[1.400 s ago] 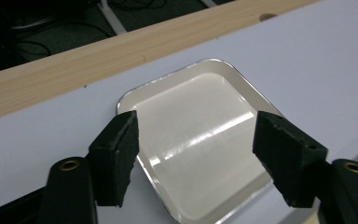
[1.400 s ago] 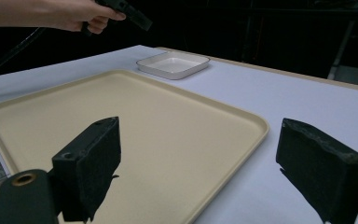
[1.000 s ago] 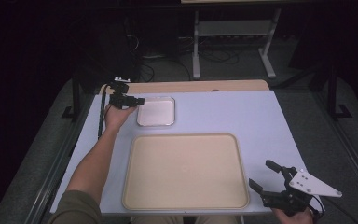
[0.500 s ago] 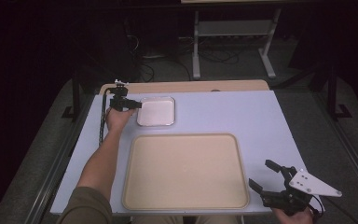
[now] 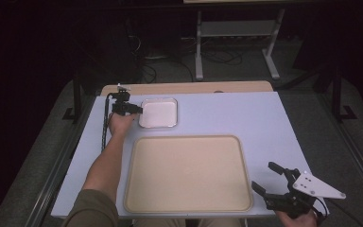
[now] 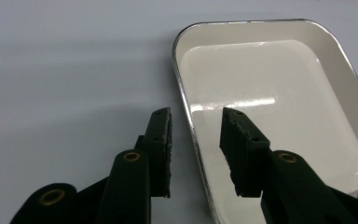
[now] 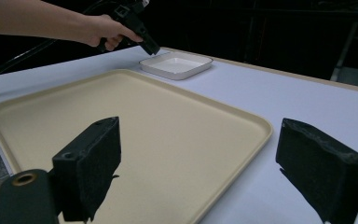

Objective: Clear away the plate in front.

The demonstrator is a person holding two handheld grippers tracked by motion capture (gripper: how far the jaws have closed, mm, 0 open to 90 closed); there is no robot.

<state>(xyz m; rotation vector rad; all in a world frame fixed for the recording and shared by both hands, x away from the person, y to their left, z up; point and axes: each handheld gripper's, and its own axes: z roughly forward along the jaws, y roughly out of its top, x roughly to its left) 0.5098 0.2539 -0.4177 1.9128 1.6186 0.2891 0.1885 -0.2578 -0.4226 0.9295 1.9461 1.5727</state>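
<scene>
black fingers [image 6: 162, 149] of the left gripper [image 6: 196, 140] straddle the near rim of a small white rectangular enamel dish with a thin dark edge [image 6: 270, 88]: one jaw stands outside the rim over the pale blue-grey tabletop [image 6: 65, 70], the other inside over the dish floor. its jaws have just been closing, and the rim lies between them, but a gap shows on either side of it, so the pads do not yet press on it. from the high view the left gripper [image 5: 133, 109] sits at the dish's left edge, with the dish [image 5: 158, 113] resting flat on the tabletop [image 5: 246, 113] towards its far left part, just beyond the far left corner of a large cream rectangular plastic tray [image 5: 187, 172]. dish and tray lie near each other but apart. the right gripper [image 5: 269, 177] hovers at the tray's near right corner, its jaws spread wide with nothing between them; in the right gripper view those jaws frame the tray [image 7: 135, 121], with the dish [image 7: 176, 64] far off beyond it and the person's left hand [image 7: 103, 31] above.
</scene>
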